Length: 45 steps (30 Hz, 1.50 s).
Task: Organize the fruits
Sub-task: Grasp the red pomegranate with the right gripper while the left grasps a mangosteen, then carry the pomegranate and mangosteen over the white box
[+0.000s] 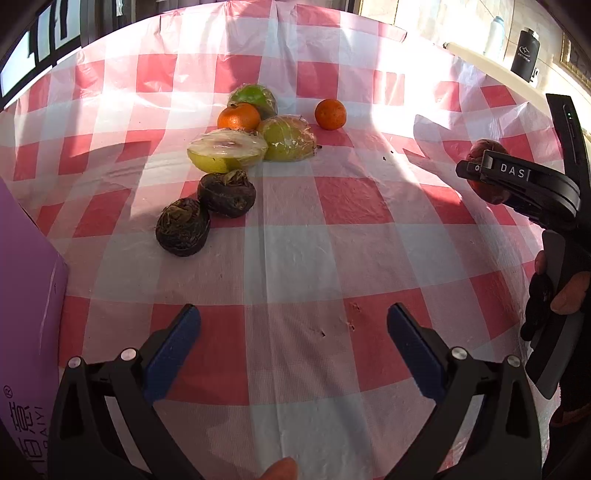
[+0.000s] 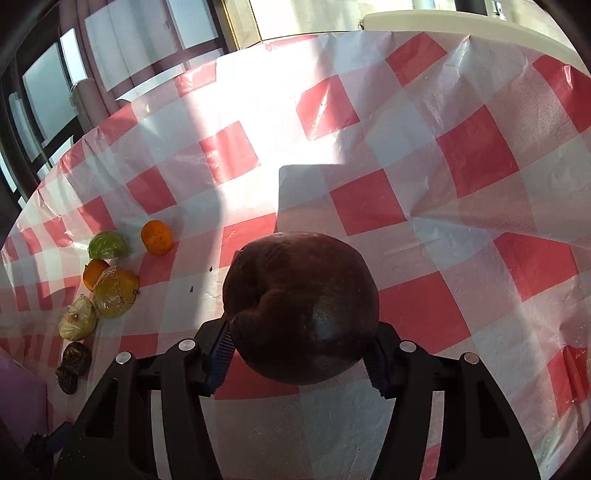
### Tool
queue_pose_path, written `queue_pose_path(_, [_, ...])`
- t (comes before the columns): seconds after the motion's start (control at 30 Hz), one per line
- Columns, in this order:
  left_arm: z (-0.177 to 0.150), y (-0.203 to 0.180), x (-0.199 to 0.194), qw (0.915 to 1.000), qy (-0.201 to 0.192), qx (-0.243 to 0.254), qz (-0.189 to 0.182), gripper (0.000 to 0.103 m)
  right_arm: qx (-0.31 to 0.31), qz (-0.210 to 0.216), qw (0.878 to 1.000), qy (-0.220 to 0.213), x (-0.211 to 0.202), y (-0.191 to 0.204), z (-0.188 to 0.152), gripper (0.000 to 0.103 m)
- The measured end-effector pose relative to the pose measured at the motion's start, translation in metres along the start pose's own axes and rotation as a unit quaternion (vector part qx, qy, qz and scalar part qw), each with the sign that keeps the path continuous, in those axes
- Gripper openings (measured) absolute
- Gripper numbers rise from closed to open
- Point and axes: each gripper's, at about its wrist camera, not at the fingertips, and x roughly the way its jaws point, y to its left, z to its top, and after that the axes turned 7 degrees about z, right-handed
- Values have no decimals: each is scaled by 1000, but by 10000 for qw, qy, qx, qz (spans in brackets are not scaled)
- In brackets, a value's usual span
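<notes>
My right gripper [image 2: 299, 356] is shut on a dark red round fruit [image 2: 301, 306], with its blue pads [image 2: 221, 354] pressing on both sides and the fruit held above the checked cloth. In the left wrist view that same fruit [image 1: 487, 151] and the right gripper [image 1: 476, 171] show at the right edge. My left gripper [image 1: 293, 325] stands open over the cloth with nothing between its fingers. Beyond it lie two dark brown fruits [image 1: 183, 227], a wrapped cut green fruit [image 1: 227, 149], a wrapped yellow-green fruit [image 1: 288, 138], a wrapped green fruit [image 1: 254, 96], an orange [image 1: 239, 116] and a lone orange [image 1: 330, 113].
A red-and-white checked tablecloth [image 1: 295, 258] covers the table. A purple box [image 1: 26, 295] stands at the left edge. A black bottle [image 1: 524, 55] and a white bottle [image 1: 495, 35] stand beyond the table at the far right. A person's hand [image 1: 569, 291] holds the right gripper's handle.
</notes>
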Motion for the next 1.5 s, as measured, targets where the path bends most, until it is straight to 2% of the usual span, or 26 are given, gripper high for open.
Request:
queue_pose_path(0.2, [0,0,0,10000,13,33,62,101,18,51,9995,-309,-24,18,-30,59])
queue_pose_path(0.27, [1,6,2,9996,8,25,273,101,-37,-21,9993,-376,-23,20,-38,59])
queue_pose_path(0.37, [5,29,9,9981,-62,-345,503,101,-4,91,9992,-381,-24,23,-53,59])
queue_pose_path(0.43, [5,45,18,9960,41,-667,601,101,24,154,9992,-362,-22,25,-60,59])
queue_pose_path(0.47, [6,52,20,9957,-9,-733,573,101,53,207,9993,-316,-19,25,-61,59])
queue_pose_path(0.53, [9,57,28,9937,80,-752,826,100,78,309,9989,-354,-21,25,-62,59])
queue_pose_path(0.73, [25,52,42,9919,118,-706,1046,98,253,529,9977,-334,-21,17,-63,59])
queue_pose_path(0.8, [33,52,46,9920,36,-687,1060,90,278,573,9975,-305,-20,16,-62,59])
queue_pose_path(0.9, [39,43,46,9946,-150,-454,918,63,247,587,9976,-261,-17,17,-62,59])
queue_pose_path(0.93, [39,38,45,9952,-207,-350,885,37,216,584,9977,-269,-17,18,-62,59])
queue_pose_path(1.0, [35,29,41,9947,-234,-204,978,37,125,548,9981,-268,-18,22,-63,59])
queue_pose_path(1.1, [24,27,29,9957,-328,-315,806,37,-301,232,9988,-292,-21,38,-65,59])
queue_pose_path(1.17, [16,26,11,9930,-668,-333,911,37,-741,14,9966,-352,-27,55,-72,59])
queue_pose_path(1.23, [9,26,-7,9902,-924,-305,1001,37,-945,-18,9949,-350,-34,68,-80,59])
queue_pose_path(1.4, [-4,27,-54,9847,-1379,-326,1017,37,-1354,-366,9897,-288,-49,90,-101,59])
queue_pose_path(1.5, [-12,28,-80,9825,-1559,-278,977,37,-1551,-434,9867,-225,-60,98,-114,59])
